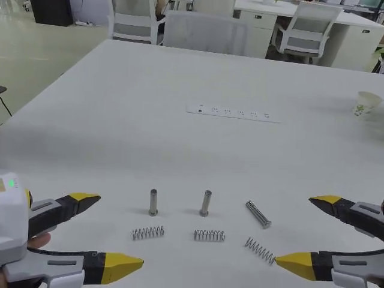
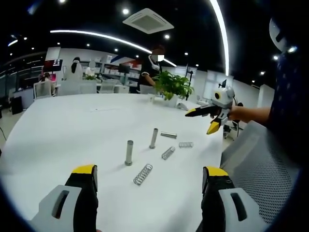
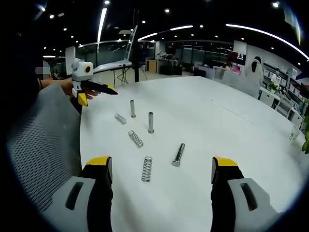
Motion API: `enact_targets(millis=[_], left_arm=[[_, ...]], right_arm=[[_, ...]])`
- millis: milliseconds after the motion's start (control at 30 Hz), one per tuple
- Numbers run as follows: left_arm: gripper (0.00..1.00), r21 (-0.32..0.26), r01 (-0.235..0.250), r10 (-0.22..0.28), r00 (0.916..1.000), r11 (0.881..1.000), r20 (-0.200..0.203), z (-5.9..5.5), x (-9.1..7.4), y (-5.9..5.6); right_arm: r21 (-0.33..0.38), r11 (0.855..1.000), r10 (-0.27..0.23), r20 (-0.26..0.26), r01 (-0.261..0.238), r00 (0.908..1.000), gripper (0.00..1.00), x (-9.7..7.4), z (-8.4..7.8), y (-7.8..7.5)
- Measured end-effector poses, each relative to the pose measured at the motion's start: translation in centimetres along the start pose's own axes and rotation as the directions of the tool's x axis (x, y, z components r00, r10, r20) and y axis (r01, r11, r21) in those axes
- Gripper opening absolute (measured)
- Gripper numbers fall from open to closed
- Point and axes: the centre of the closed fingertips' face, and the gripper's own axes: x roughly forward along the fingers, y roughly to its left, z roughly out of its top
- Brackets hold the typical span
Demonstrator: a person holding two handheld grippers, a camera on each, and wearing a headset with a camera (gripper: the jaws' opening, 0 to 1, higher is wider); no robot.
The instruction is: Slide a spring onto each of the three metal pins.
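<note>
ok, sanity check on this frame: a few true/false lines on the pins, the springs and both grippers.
1. All three pins stand upright. False: the left pin and middle pin stand, but the right pin lies on its side.
2. No spring is on a pin yet. True: the left spring, middle spring and right spring lie on the table, each in front of a pin.
3. The left gripper is shut on a spring. False: the left gripper is open and holds nothing.
4. The right gripper is open. True.
5. A paper cup stands at the table's far right. True.
</note>
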Motion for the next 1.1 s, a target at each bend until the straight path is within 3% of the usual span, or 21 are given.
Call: enact_targets(millis=[1100], left_arm=[[0.87,0.02,0.051,-0.05,0.998,0.999,-0.038,-0.05,0.89,-0.56]], right_arm=[[0.028,0.999,-0.03,0.002,0.03,0.9996,0.83,-0.61,-0.77,-0.06]])
